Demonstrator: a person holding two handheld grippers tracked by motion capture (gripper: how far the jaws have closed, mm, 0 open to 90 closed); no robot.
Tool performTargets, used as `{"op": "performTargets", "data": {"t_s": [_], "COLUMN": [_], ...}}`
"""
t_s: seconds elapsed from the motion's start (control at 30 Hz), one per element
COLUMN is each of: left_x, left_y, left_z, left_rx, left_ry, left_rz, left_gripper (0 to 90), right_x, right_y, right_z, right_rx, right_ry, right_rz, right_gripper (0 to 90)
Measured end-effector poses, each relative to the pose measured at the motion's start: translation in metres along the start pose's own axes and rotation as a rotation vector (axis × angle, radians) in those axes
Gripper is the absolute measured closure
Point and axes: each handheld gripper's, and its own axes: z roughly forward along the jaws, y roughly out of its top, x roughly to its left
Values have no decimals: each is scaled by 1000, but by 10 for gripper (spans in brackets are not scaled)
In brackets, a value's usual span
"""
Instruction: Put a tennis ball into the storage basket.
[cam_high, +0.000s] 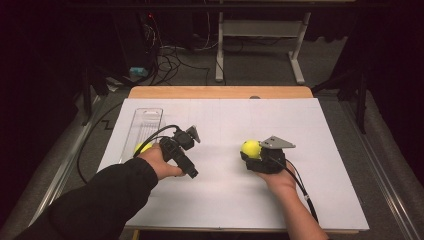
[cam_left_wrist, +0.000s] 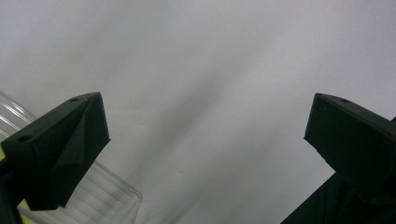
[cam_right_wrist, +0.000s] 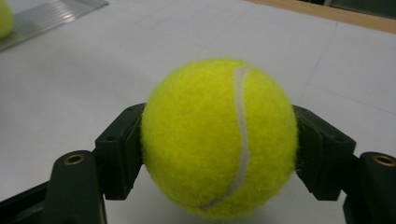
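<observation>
A yellow tennis ball (cam_high: 251, 148) sits between the jaws of my right gripper (cam_high: 255, 159), low over the white sheet right of centre. In the right gripper view both black pads press on the sides of the tennis ball (cam_right_wrist: 219, 140), so the right gripper (cam_right_wrist: 219, 154) is shut on it. My left gripper (cam_high: 183, 150) hovers over the sheet at the left, beside a clear tray (cam_high: 145, 122). Its jaws stand wide apart in the left gripper view, and the left gripper (cam_left_wrist: 205, 107) has nothing between them. A second yellow ball (cam_high: 142, 148) lies at the tray's near end.
A white sheet (cam_high: 225, 200) covers most of the wooden table (cam_high: 220, 92). A corner of the clear tray (cam_left_wrist: 112, 196) shows at lower left in the left gripper view. Cables and desk legs stand on the floor beyond the table.
</observation>
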Motion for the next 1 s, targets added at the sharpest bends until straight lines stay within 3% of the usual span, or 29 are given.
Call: {"op": "performTargets", "data": {"t_s": [0.4,0.57,0.7,1.0], "left_x": [2,2,3,0], "left_y": [-2,-1,-1,4], "left_z": [-3,-4,-5,-8], "left_rx": [-4,-10,-6,-10], "left_ry": [3,4,6,8], "left_rz": [-12,-14,-16,-7], "left_gripper": [5,5,5,5], "right_x": [47,66,74,73], "right_y": [-10,-19,-26,-35], "right_z": [-29,-39,-42,-38], "right_rx": [-92,-127,-140,-123], "right_ry": [113,157,168,169], "right_rz": [-81,-91,-98,-88], "right_gripper": [283,283,283,283]}}
